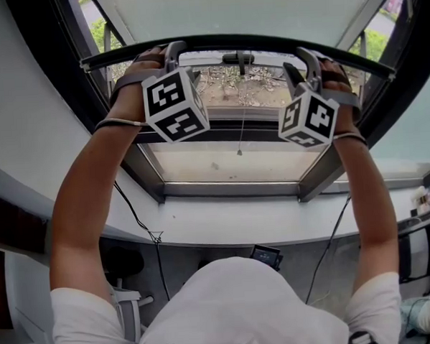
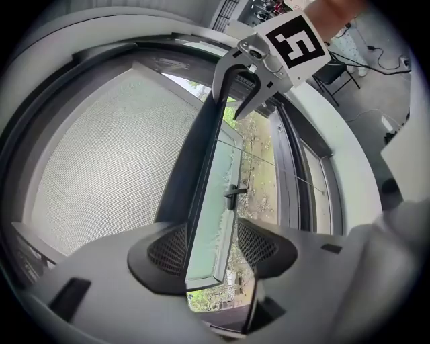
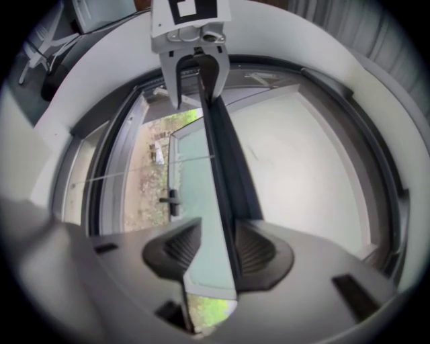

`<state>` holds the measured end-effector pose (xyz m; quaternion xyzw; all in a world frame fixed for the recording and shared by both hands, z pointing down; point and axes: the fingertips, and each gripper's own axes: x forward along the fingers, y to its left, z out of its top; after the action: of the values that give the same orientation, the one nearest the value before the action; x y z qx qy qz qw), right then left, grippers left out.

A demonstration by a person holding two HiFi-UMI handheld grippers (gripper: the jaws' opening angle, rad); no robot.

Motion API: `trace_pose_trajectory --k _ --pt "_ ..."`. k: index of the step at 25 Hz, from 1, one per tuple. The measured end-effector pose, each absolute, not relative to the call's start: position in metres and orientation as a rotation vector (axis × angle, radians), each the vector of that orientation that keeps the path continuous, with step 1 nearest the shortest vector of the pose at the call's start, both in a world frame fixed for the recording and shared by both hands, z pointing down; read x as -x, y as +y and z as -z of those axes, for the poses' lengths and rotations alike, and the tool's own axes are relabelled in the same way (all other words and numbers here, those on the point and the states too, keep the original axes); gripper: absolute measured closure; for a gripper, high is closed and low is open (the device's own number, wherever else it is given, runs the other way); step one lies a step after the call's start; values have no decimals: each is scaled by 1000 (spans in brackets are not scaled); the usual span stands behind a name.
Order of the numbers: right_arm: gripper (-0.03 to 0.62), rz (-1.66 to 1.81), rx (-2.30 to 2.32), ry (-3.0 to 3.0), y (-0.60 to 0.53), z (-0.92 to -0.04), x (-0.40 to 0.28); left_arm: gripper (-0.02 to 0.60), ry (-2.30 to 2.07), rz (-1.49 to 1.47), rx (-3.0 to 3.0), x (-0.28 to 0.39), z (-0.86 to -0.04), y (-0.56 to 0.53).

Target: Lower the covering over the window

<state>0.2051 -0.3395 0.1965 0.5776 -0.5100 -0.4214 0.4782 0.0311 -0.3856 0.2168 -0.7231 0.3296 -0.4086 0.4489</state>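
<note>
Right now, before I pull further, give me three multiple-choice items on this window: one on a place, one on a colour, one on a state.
1. The pull cord hangs: A between the two claws; B left of both; C right of both.
2. The blind's bottom bar is: A white; B black; C red.
3. The left claw is: A open in free air; B shut on the bar; C holding the cord.

Answers: A, the pull cord hangs between the left claw and the right claw; B, the bottom bar shows black; B, its pads press the bar from both sides.
</note>
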Motion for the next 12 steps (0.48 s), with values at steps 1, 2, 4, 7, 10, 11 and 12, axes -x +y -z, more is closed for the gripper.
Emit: trace_pose_trajectory --k 1,2,4,7,10,11,12 --pt "427 1021 -1409 -1253 -339 -199 -205 354 812 1012 1796 -32 -219 -385" --pt "427 1010 -1404 -1261 -339 -203 -205 354 809 1015 1804 -32 -222 -385" --pt "427 978 -1375 -1273 -339 -213 -205 354 798 1034 1814 -31 -232 -385" --pt "428 927 -1325 -1290 -339 -234 -205 353 778 1069 1824 -31 -252 -385" --pt "430 893 -1301 -1308 -338 -252 -204 354 761 1091 1847 -31 -268 -382" --pt "430 885 -1297 -1312 -338 -257 -204 354 756 1098 1850 -30 -273 -382" --pt "430 878 -1295 -1316 -338 -261 -204 354 753 1104 1853 -30 -277 -382"
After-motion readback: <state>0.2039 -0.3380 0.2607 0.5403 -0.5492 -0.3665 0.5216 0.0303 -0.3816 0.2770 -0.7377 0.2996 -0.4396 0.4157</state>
